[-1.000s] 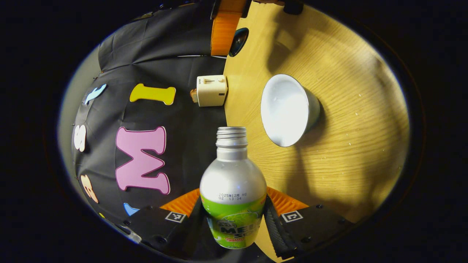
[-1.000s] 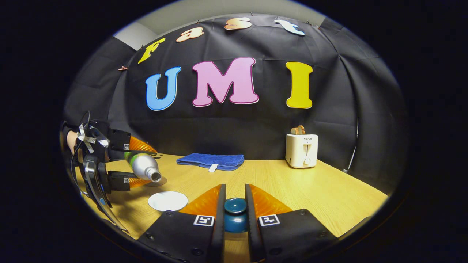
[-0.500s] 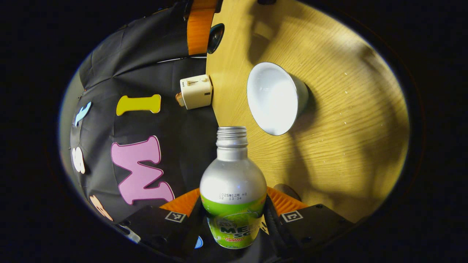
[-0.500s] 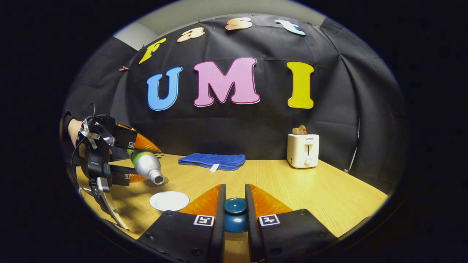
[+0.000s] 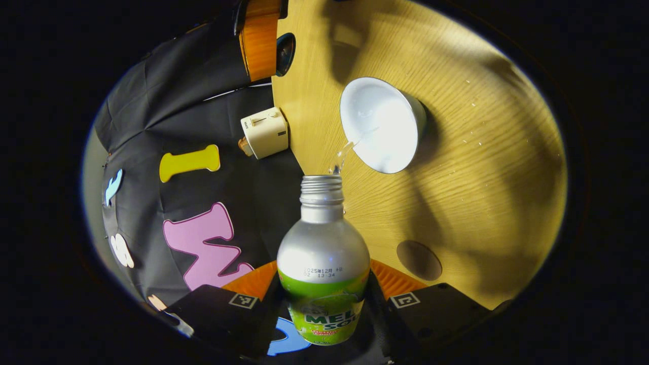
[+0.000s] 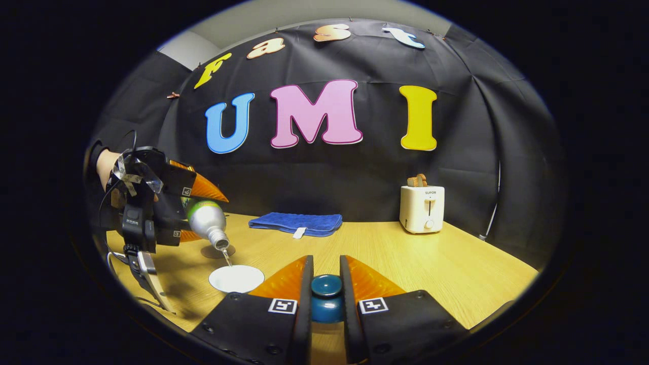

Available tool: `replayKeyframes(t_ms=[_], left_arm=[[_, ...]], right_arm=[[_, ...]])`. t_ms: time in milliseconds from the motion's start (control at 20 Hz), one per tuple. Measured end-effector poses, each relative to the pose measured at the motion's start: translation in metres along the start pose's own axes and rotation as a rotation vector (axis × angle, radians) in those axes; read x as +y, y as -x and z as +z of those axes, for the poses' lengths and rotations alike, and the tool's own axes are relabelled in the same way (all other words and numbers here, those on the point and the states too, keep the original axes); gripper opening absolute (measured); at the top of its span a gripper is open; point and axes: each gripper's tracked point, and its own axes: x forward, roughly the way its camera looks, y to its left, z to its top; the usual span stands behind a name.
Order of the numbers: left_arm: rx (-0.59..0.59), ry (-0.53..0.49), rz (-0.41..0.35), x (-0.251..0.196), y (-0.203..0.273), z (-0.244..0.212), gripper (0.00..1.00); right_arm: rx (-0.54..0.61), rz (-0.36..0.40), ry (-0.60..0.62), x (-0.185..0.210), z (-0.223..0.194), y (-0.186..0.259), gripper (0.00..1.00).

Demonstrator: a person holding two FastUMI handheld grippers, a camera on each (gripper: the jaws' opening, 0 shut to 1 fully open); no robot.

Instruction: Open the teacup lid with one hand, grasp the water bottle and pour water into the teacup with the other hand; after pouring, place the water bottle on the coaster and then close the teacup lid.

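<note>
Bottle [image 5: 323, 263], clamped in the left gripper [image 5: 324, 299], tilts above the white teacup [image 5: 380, 124], and a thin stream of water falls into the cup. Beside the teacup, the right gripper [image 6: 326, 299] pinches the lid [image 6: 326, 296] by its knob.

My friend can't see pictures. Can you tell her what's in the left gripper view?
The left claw holds a tipped water bottle, and a thin stream of water runs into a white teacup on a wooden table. A round coaster lies nearby.
</note>
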Motion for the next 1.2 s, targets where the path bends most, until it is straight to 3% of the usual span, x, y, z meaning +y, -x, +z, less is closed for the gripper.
replayKeyframes(t_ms=[900, 1200], left_arm=[[0.017, -0.255, -0.059, 0.017, 0.003, 0.0, 0.8], [0.03, -0.296, -0.078, 0.023, 0.003, -0.002, 0.8]], right_arm=[[0.0, 0.0, 0.0, -0.001, 0.0, 0.0, 0.29], [0.0, 0.0, 0.0, -0.001, 0.0, 0.0, 0.3]])
